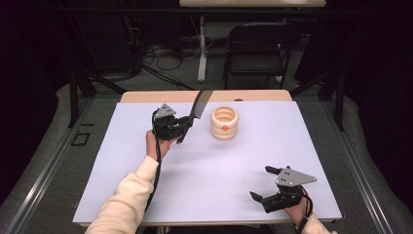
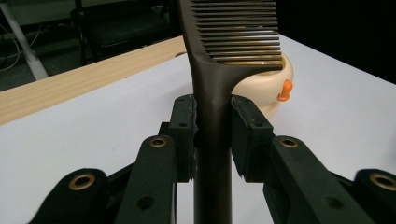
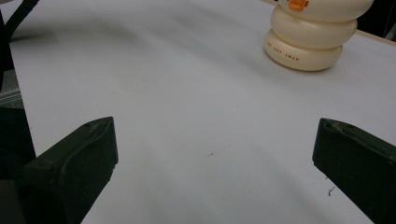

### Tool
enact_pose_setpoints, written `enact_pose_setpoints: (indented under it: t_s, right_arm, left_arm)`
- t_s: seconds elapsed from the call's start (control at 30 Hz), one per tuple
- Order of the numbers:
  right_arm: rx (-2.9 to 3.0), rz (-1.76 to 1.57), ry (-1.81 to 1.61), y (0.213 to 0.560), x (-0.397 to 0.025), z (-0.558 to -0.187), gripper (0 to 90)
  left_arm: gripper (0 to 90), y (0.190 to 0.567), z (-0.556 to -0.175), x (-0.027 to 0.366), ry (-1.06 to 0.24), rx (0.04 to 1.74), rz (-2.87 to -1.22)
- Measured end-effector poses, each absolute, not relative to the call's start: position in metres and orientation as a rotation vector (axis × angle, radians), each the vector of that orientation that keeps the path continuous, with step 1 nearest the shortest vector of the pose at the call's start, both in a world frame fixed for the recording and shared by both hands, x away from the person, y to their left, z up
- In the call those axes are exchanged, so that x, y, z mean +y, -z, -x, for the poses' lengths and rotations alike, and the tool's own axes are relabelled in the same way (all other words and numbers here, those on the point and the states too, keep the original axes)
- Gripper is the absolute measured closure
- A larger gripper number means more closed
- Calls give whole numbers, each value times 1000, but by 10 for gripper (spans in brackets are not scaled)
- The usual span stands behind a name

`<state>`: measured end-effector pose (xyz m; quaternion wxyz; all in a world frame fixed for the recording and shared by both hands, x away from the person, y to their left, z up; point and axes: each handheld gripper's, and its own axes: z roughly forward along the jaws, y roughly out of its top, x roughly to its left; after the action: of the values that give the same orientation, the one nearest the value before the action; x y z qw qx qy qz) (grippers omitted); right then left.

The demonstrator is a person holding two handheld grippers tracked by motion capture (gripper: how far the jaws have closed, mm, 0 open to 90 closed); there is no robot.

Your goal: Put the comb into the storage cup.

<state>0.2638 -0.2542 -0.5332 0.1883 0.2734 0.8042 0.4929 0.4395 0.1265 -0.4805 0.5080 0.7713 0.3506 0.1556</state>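
My left gripper [image 1: 184, 127] is shut on the handle of a dark comb [image 1: 198, 105], held above the white table left of centre, teeth end pointing away toward the far edge. In the left gripper view the comb [image 2: 212, 93] stands upright, clamped between the two pads [image 2: 184, 128]. Just to the right of it stands a cream ribbed cup [image 1: 224, 123] with a small orange knob; the cup [image 2: 275, 84] shows behind the comb's teeth. My right gripper [image 1: 265, 183] rests open near the front right of the table, nothing between its jaws. The cup [image 3: 310, 35] lies far ahead of it.
The white table top [image 1: 243, 161] has a wooden strip [image 1: 146, 96] along its far edge. A black folding chair [image 1: 258, 48] and cables stand on the floor beyond the table. Metal frame rails run along both sides.
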Motion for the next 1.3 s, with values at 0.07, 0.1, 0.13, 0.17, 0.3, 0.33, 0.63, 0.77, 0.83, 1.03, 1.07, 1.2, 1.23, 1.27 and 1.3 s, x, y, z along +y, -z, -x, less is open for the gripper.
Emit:
enact_pose_setpoints:
  t_s: [0.07,0.1,0.13,0.17,0.3,0.33,0.63,0.77,0.83,1.03,1.07,1.2,1.23,1.27,1.3]
  right_arm:
    - [2261,-767,-1386,533,-254,-264,0]
    - [2259,-768,-1389,533,-254,-264,0]
    - [2259,-765,-1388,533,-254,-264,0]
    - [2259,-764,-1388,533,-254,-264,0]
    - [2261,-766,-1388,533,-254,-264,0]
    - [2260,-765,-1388,533,-254,-264,0]
    - [2259,-766,-1388,533,-254,-264,0]
    - [2260,-769,-1386,533,-255,-263,0]
    - [2260,-770,-1384,533,-255,-264,0]
    - [2259,-772,-1383,533,-255,-264,0]
    - [2259,-772,-1383,533,-255,-264,0]
    - [2263,-776,-1385,534,-255,-264,0]
    - [2263,-776,-1386,534,-255,-264,0]
    - [2262,-776,-1386,534,-255,-264,0]
    - [2263,-775,-1386,534,-255,-264,0]
  left_arm:
    - [718,479,-440,124,-381,841,-1863]
    - [718,479,-440,124,-376,841,-1860]
    - [718,479,-440,123,-372,839,-1860]
    - [718,479,-440,122,-375,838,-1860]
    - [718,477,-441,119,-376,835,-1857]
    - [718,477,-441,119,-379,836,-1858]
    - [717,475,-441,115,-381,825,-1859]
    - [718,473,-442,111,-389,807,-1870]
    - [717,472,-442,110,-391,801,-1871]
    - [717,469,-443,104,-402,788,-1865]
    - [717,469,-443,103,-398,786,-1859]
    - [717,468,-445,101,-391,791,-1817]
    - [717,467,-446,100,-392,790,-1812]
    - [717,466,-446,99,-395,789,-1805]
    - [718,465,-447,98,-398,788,-1802]
